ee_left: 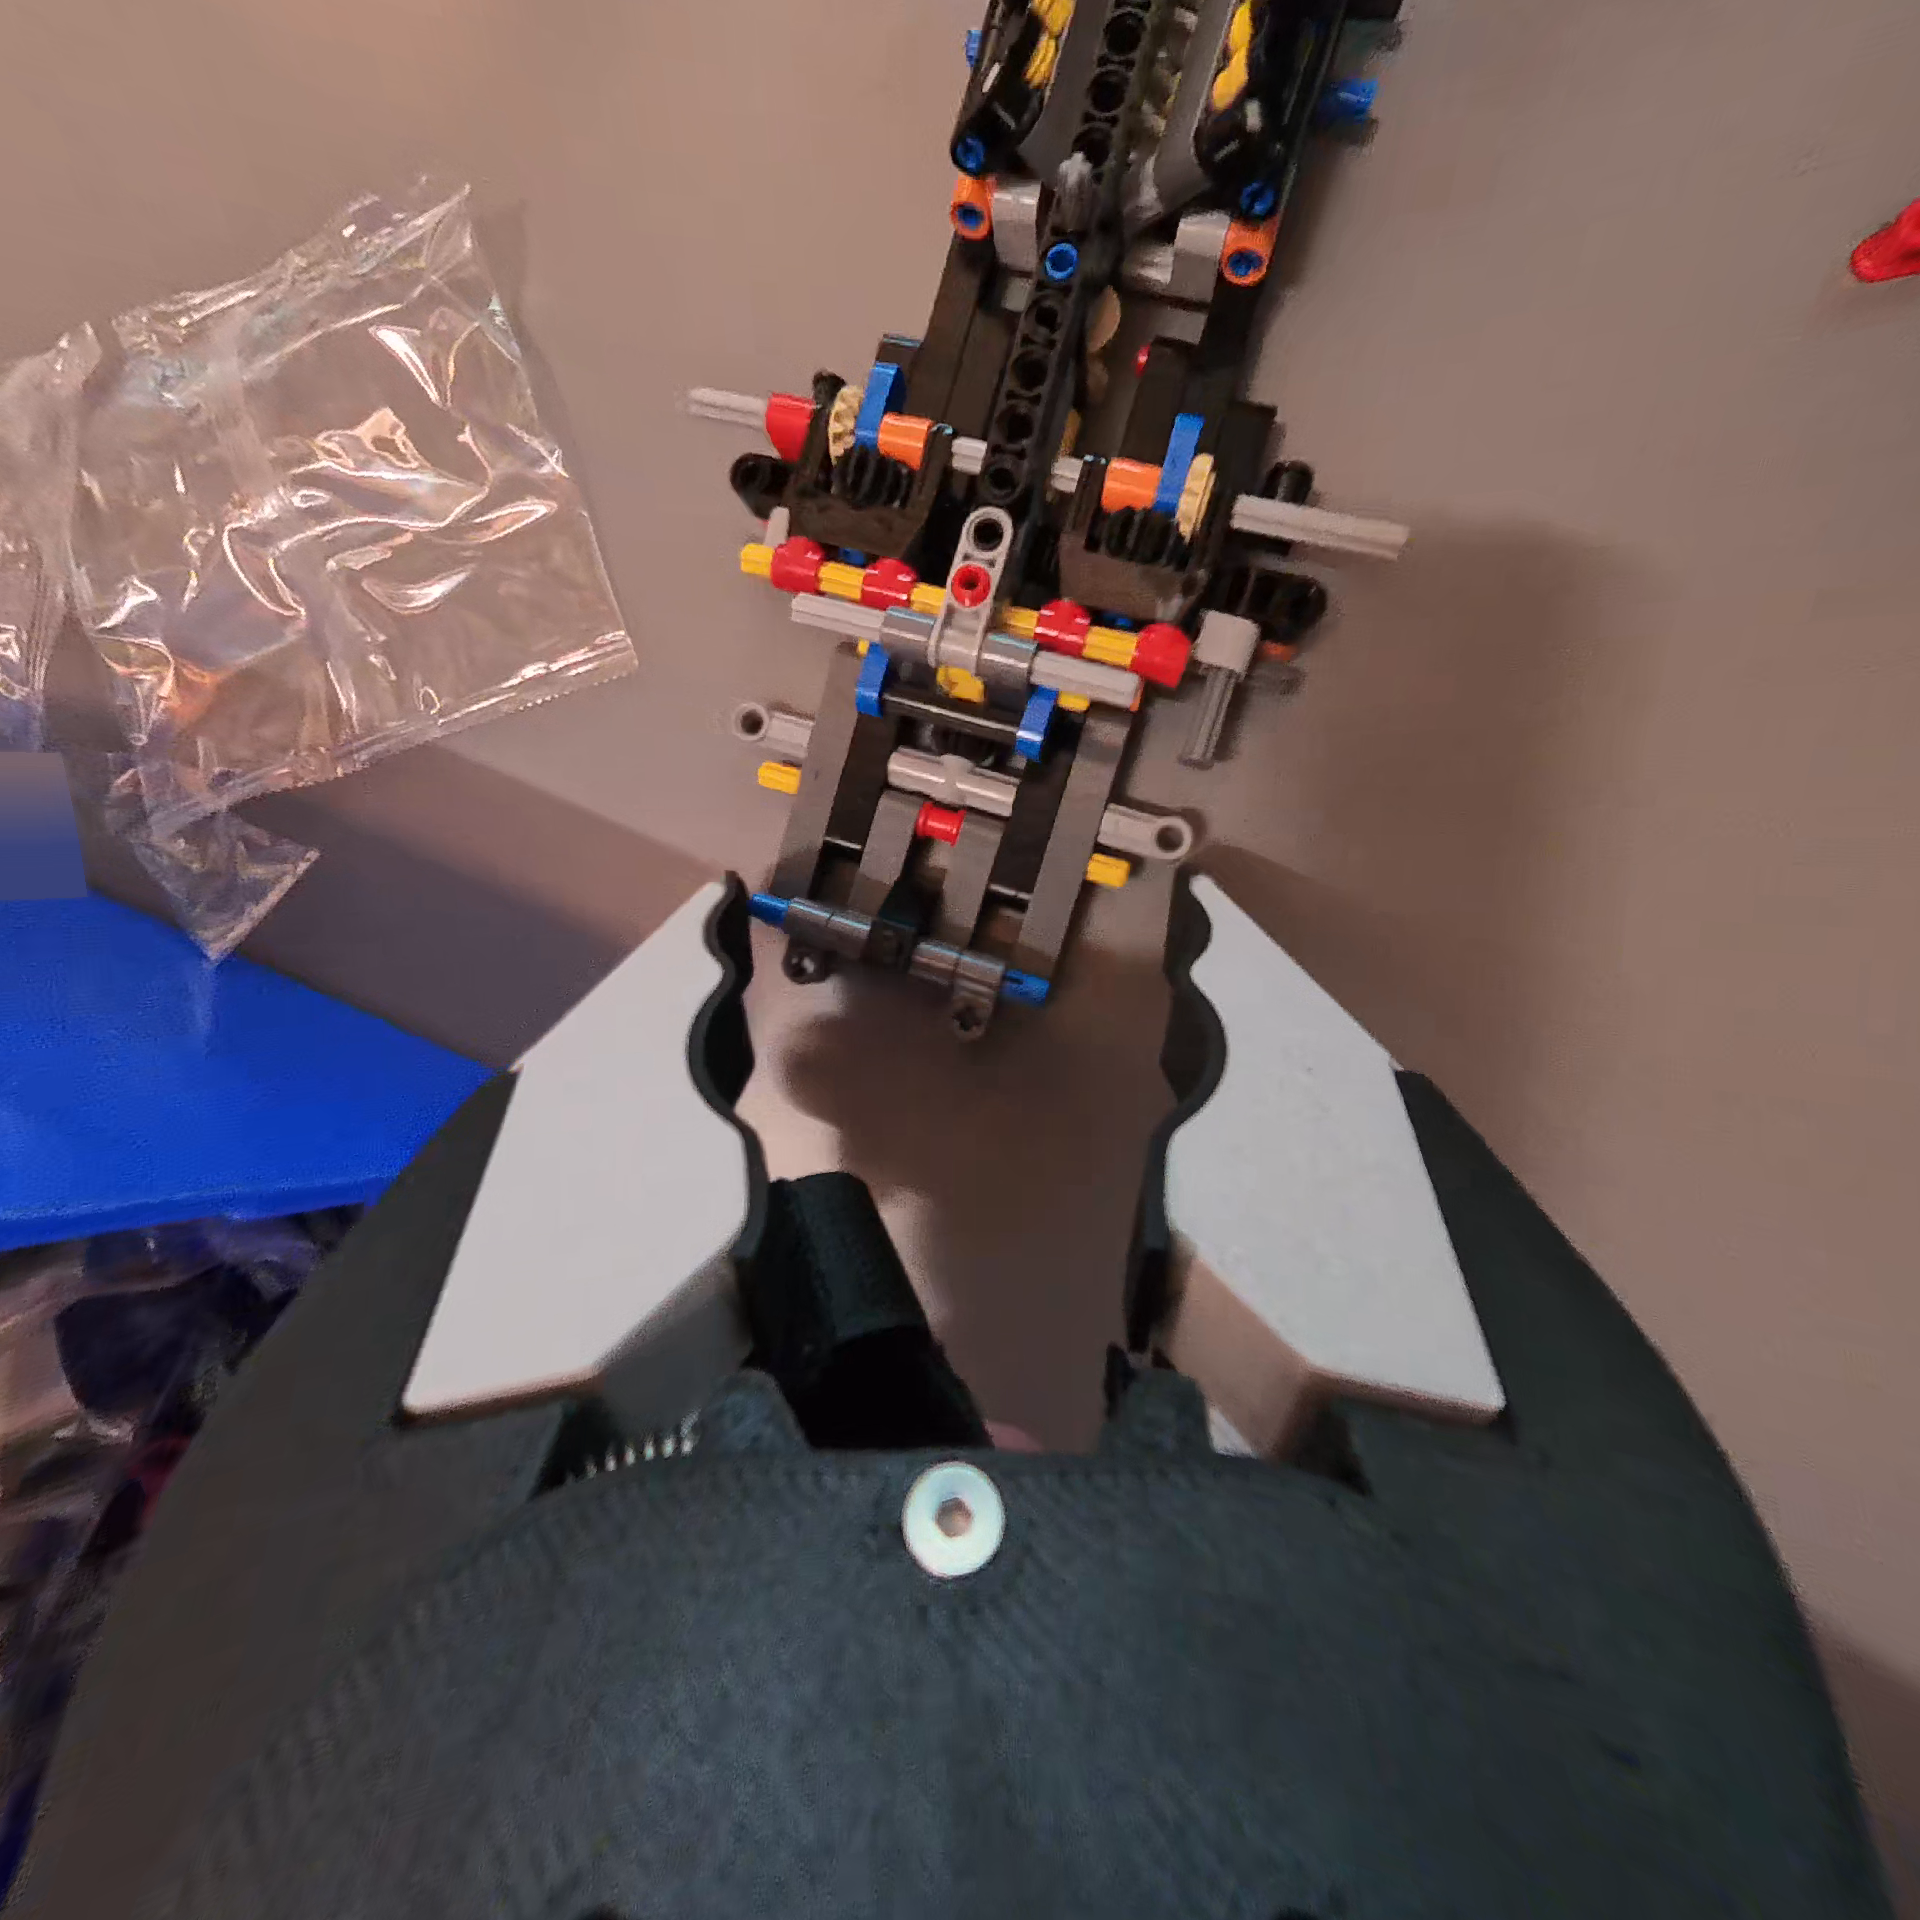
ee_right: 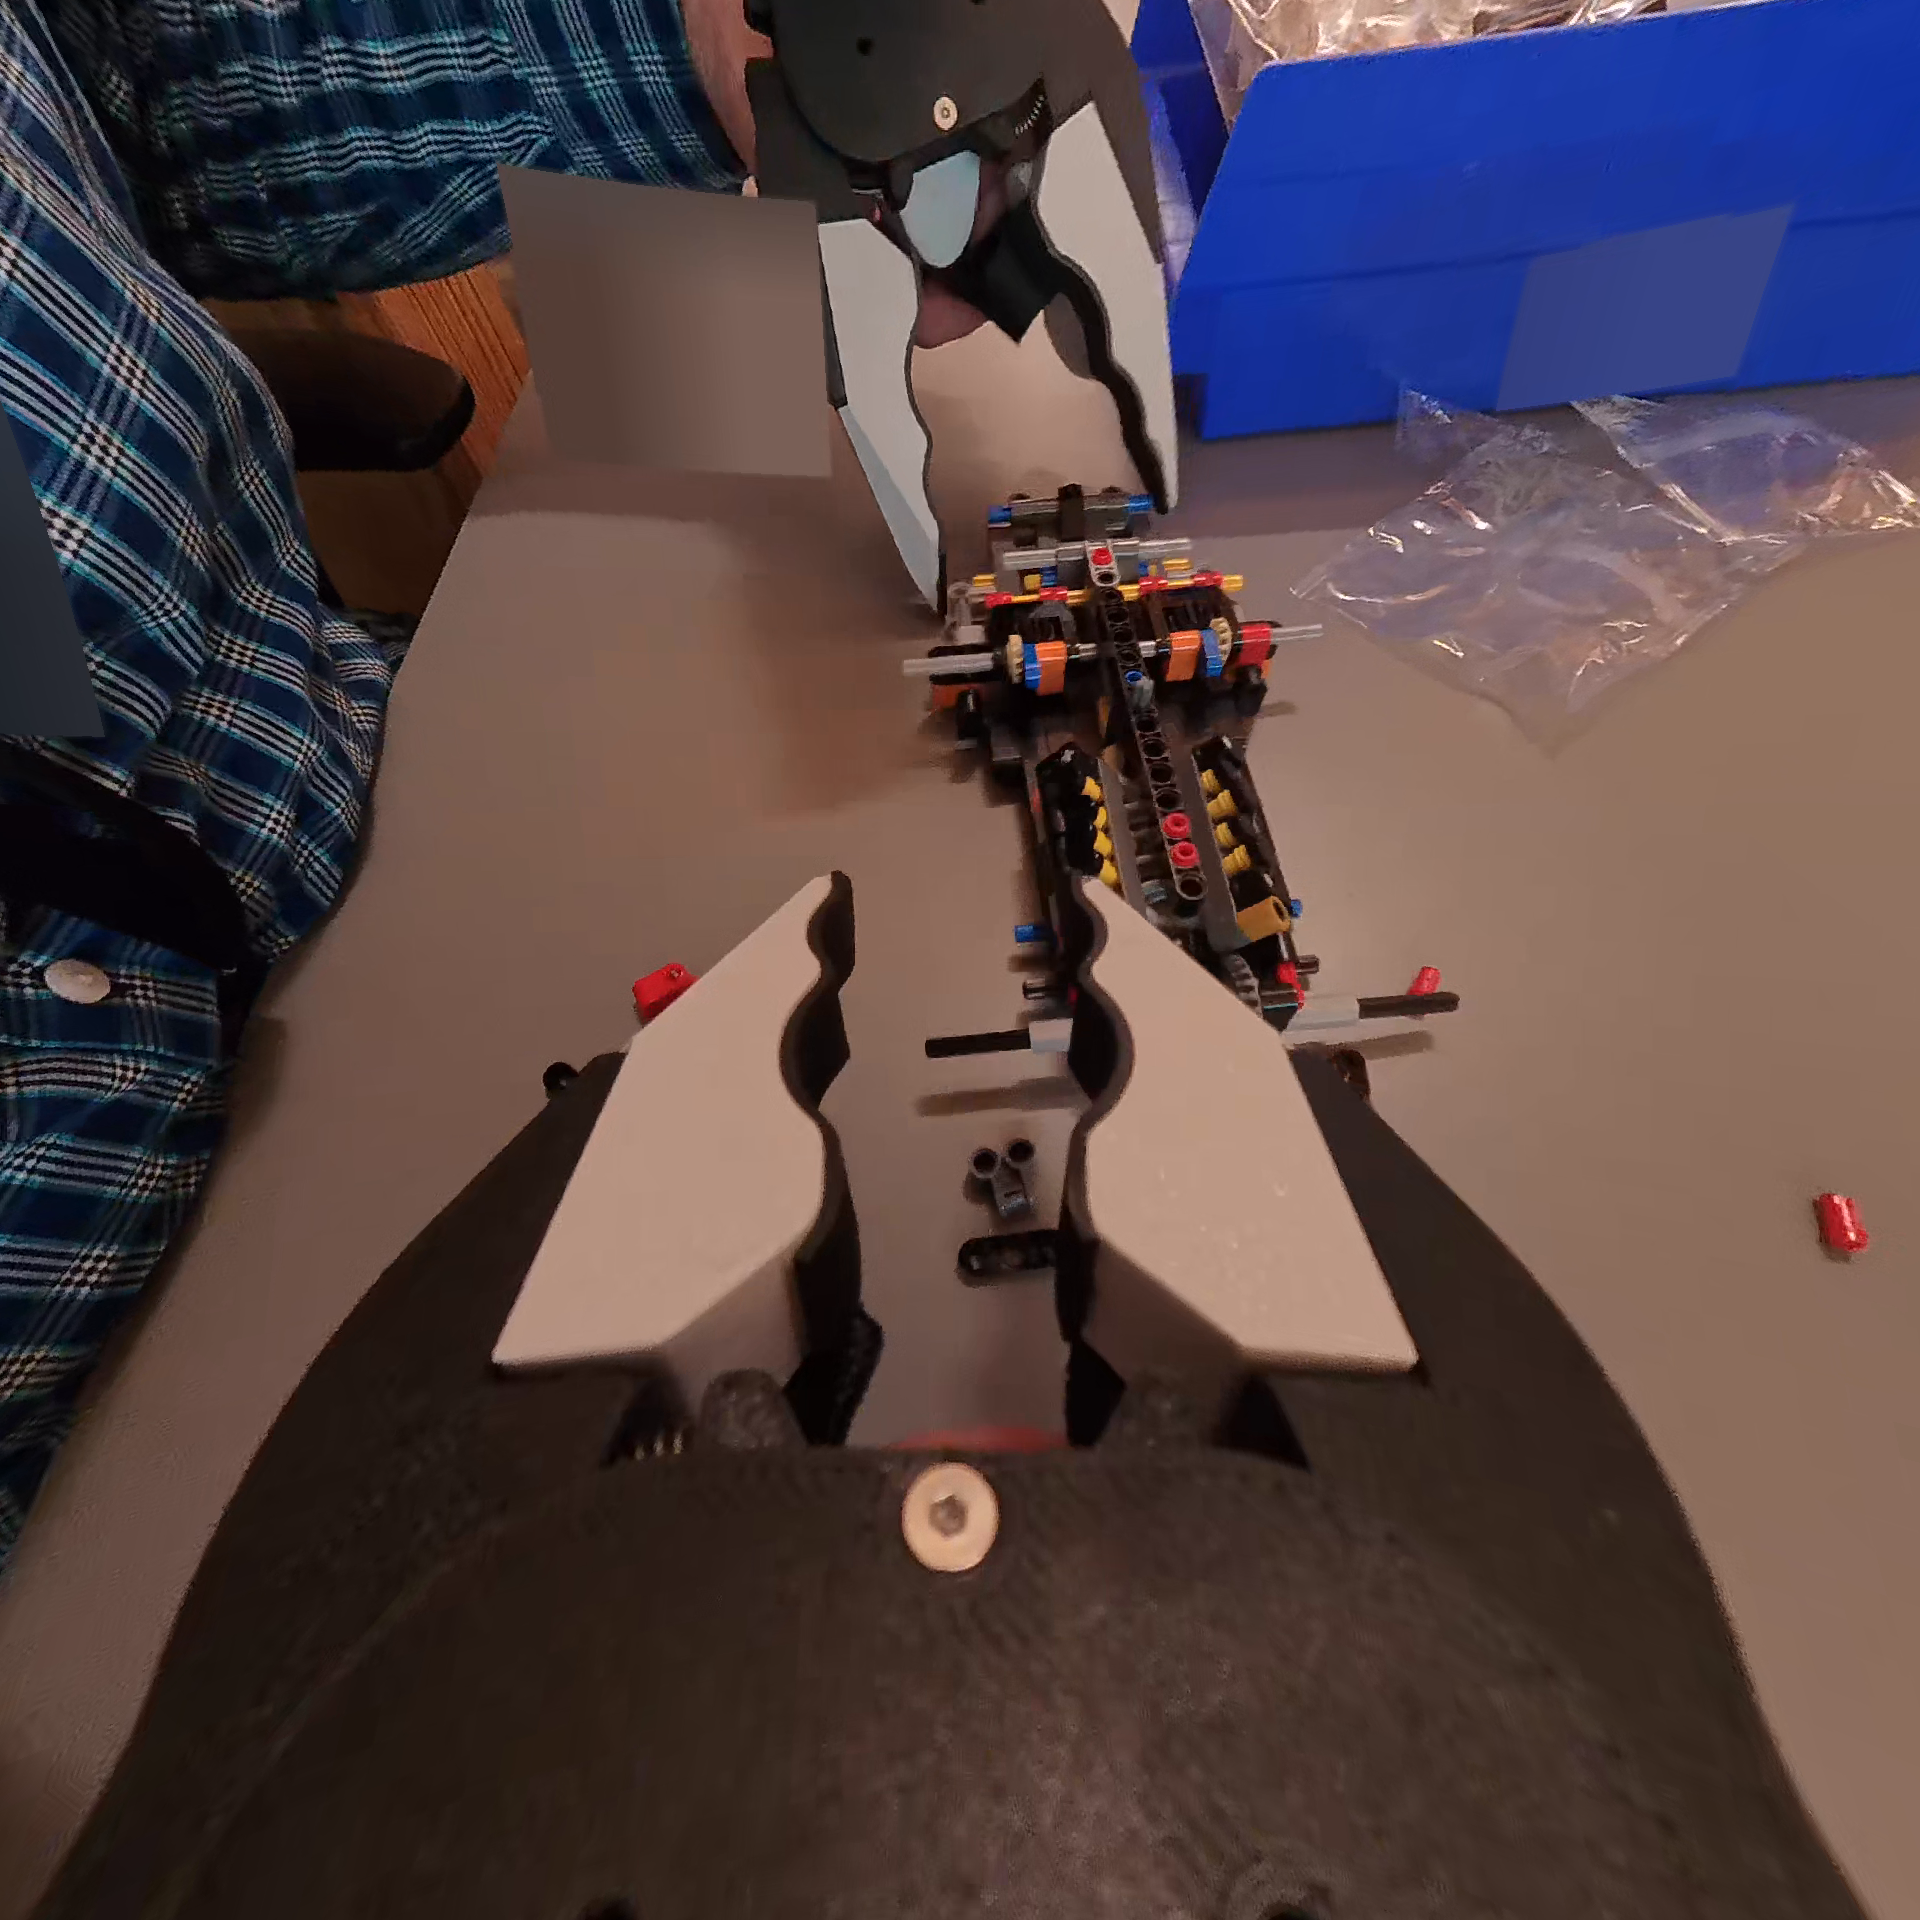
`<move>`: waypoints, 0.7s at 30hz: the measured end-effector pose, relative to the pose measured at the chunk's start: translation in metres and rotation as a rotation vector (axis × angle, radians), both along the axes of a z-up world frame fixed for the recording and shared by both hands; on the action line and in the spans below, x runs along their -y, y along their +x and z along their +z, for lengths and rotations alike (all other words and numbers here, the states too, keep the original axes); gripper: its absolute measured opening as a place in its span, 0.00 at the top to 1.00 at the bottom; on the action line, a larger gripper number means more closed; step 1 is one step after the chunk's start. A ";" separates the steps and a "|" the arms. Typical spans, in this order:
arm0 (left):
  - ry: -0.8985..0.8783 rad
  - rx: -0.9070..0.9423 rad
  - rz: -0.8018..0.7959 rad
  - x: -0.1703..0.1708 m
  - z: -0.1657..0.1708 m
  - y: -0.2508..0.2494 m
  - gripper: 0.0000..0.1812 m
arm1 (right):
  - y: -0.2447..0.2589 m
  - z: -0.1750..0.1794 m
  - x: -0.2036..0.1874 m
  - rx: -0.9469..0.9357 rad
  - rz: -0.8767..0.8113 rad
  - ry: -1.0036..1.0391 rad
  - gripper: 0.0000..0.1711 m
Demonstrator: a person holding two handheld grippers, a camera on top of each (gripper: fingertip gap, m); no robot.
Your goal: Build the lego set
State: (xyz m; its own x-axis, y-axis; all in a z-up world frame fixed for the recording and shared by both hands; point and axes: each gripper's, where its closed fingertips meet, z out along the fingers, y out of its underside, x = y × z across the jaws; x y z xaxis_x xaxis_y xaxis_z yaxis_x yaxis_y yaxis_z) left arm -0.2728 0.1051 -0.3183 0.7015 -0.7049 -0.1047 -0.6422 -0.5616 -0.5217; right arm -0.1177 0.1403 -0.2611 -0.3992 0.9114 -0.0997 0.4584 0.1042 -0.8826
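Right claw (ee_right: 961, 935): we see its jaws part open and holding nothing, low over the counter (ee_right: 623, 727), aimed along the model.
Between its fingers: a small dark connector (ee_right: 1003, 1179) and a short black beam (ee_right: 1008, 1255) lie loose on the counter, touching neither finger.
Left of the right claw: a red piece (ee_right: 660, 987) sits just beside the left finger.
Right of the right claw: a red pin (ee_right: 1841, 1226) lies well apart on the counter.
Model (ee_right: 1132, 748): we see a long black and grey chassis with red, yellow, blue and orange parts, flat on the counter, stretching from the right claw's tips away to the left claw. Its near end is partly hidden behind the right finger; a black axle (ee_right: 982, 1044) sticks out sideways there.
Left claw (ee_left: 961, 925): wide open and empty. We see it facing the right claw from the far end of the model (ee_left: 997, 644); in the right wrist view the left claw (ee_right: 1049, 540) stands with its tips on either side of that end. Whether the tips touch the model we cannot tell.
Ahead of the left claw: the model's end crossbar (ee_left: 894, 940) lies between the fingertips.
Left of the left claw: clear bags (ee_left: 312, 499) lie crumpled on the counter (ee_left: 1558, 831), partly over a blue bin (ee_left: 208, 1081).
Far right of the left claw: a red part (ee_left: 1886, 260) at the frame edge.
Beyond the right claw: the blue bin (ee_right: 1507, 208) stands past the bags (ee_right: 1600, 551); a plaid sleeve (ee_right: 156, 520) fills the left side.
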 end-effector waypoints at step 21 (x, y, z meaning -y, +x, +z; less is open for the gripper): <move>0.068 -0.016 0.080 0.035 0.003 0.019 0.62 | 0.048 0.008 -0.047 0.068 -0.099 0.134 0.84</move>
